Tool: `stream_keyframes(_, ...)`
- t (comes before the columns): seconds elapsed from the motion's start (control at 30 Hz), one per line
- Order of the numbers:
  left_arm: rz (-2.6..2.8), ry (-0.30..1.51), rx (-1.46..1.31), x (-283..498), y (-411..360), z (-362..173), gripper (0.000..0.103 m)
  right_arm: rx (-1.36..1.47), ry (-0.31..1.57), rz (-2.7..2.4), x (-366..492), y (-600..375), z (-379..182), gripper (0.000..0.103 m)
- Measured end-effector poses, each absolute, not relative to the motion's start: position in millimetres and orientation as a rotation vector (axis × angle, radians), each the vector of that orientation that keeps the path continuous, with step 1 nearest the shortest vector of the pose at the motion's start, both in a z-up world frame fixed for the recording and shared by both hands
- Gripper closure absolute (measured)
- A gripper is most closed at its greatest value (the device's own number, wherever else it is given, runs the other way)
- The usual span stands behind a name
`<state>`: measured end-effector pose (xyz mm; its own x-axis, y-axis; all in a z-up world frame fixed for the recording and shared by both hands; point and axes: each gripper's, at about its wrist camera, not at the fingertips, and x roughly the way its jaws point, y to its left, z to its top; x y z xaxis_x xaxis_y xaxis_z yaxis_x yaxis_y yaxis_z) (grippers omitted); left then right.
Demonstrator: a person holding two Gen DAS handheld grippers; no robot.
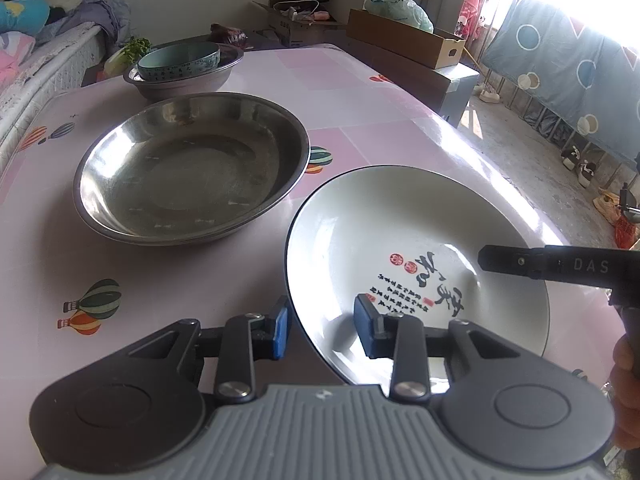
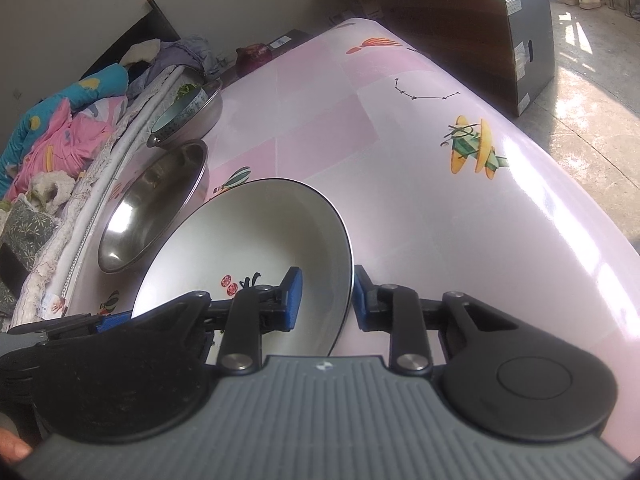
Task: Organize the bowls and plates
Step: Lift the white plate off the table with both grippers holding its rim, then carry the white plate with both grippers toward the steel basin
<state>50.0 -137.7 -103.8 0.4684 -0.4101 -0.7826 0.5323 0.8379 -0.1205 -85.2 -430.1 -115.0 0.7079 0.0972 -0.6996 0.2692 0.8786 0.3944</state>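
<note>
Both grippers straddle the white plate [image 1: 400, 240] rim near the desk's [image 1: 360, 92] near edge: left gripper [image 1: 320, 330] and right gripper [image 2: 327, 300] spread, not clamped. Teal bowl [image 1: 180, 62] already sits nested in the far steel basin [image 1: 176, 84]. Steel dish [image 1: 192, 166] and plate remain unstacked.

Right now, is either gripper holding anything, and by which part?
Nothing is clamped yet. Both the left gripper and right gripper straddle opposite rims of the white plate, jaws open.
</note>
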Motion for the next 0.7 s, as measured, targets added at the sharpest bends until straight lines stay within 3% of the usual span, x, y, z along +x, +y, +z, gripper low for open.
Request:
stream_keyframes(0.23,-0.573,0.906,0.178,50.7,-142.4,-104.0,0.066,0.475,0.778,-0.103,-88.9,-430.2,-116.3,0.085)
stream_keyframes(0.7,-0.490,0.868,0.220,50.0,-156.2,-102.2,0.064,0.325,0.738,-0.141,-89.9,-407.9,-115.1,0.079)
